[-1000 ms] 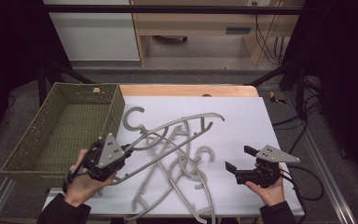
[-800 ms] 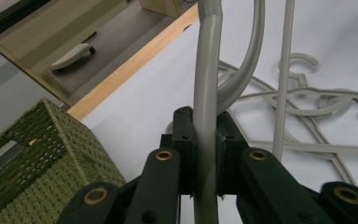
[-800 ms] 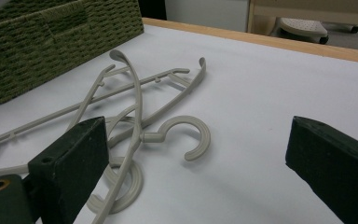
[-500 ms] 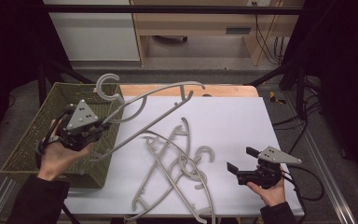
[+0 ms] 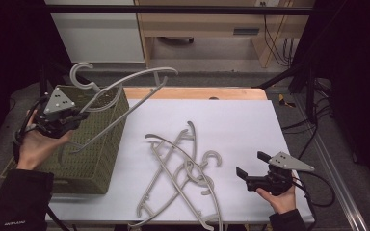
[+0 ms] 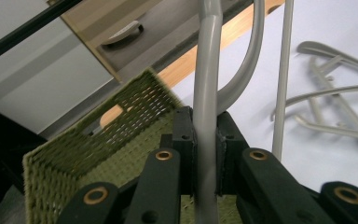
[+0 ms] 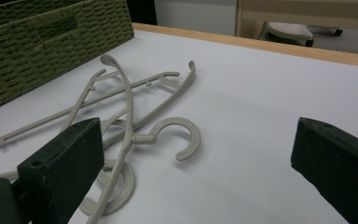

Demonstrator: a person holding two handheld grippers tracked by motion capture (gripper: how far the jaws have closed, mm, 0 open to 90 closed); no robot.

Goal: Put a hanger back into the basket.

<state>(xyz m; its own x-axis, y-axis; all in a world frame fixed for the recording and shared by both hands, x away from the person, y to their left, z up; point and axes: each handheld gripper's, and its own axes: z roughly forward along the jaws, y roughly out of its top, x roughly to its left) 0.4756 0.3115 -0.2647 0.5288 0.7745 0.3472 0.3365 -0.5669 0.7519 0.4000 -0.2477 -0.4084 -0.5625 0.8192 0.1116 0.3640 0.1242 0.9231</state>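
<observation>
- The left hand-held gripper (image 5: 74, 118) is up over the green woven basket (image 5: 89, 159) at the left edge of the counter (image 5: 250, 120), with its jaws clamped narrow on a grey plastic hanger (image 5: 125, 94).
- In the left gripper view the two black pads (image 6: 186, 140) press on either side of one round bar of that hanger (image 6: 207, 93). The bar runs straight up out of the left hand-held gripper (image 6: 205, 144), and a second, thinner bar stands just beside it to the right.
- From above, the held hanger is clear of the counter. Its hook curls up above the gripper, one arm reaches out to the right over the basket's rim and the counter's near corner, and another bar slants down across the basket's side wall.
- The basket (image 6: 98, 144) lies right under and behind the gripping jaws in that gripper's own view.
- The right hand-held gripper (image 5: 253, 173) sits low at the counter's near right, its jaws standing wide apart with nothing between them.
- In the right gripper view the jaws frame the white counter (image 7: 261, 93), and a loose pile of hangers (image 7: 130, 112) lies just ahead and to the left of the right hand-held gripper (image 7: 200, 158), not touching it.
- That pile of hangers (image 5: 183, 173) lies tangled in the middle of the counter, well apart from the held one and near the right gripper.
</observation>
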